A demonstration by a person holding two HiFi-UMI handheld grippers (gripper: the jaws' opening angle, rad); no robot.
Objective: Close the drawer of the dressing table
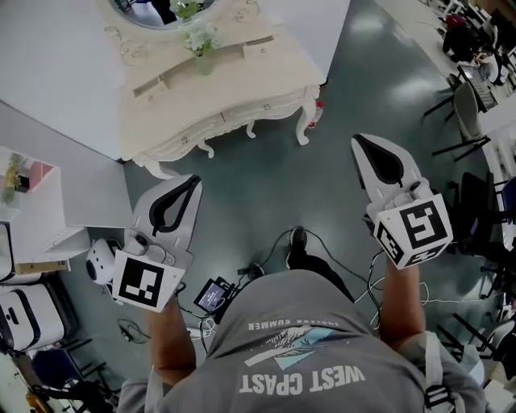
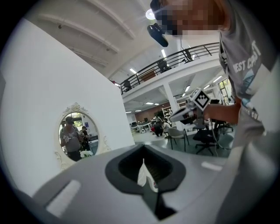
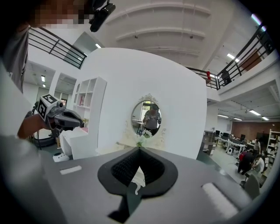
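A person stands on a dark floor [image 1: 322, 193] and holds one gripper in each hand. In the head view the dressing table [image 1: 218, 89] is up at 12 o'clock. It is creamy white with curly legs, and it stands against a white wall [image 1: 56, 73]. Its drawer [image 1: 242, 115] is in the front edge under the top. From up here I cannot tell if the drawer sticks out or is pushed in.

A round mirror [image 1: 161, 10] is at the back of the table. White flowers [image 1: 200, 39] stand just in front of it.

The left gripper [image 1: 190, 185] is at 8 o'clock and its tip points to about 1 o'clock. Its two jaws are pressed together at the tip, with nothing pinched between them.

The right gripper [image 1: 363, 145] is at 3 o'clock and its tip points to about 11 o'clock. Its jaws are pressed together too, and they hold nothing.

Both grippers are well apart from the table, with bare floor in between.

A small bottle [image 1: 316, 113] with a red top stands on the floor just beside the table's right leg. A white shelf [image 1: 36, 206] is at 9 o'clock. Dark chairs [image 1: 468, 105] are at 2 o'clock. Cables [image 1: 266, 258] lie near the person's shoe [image 1: 297, 242].
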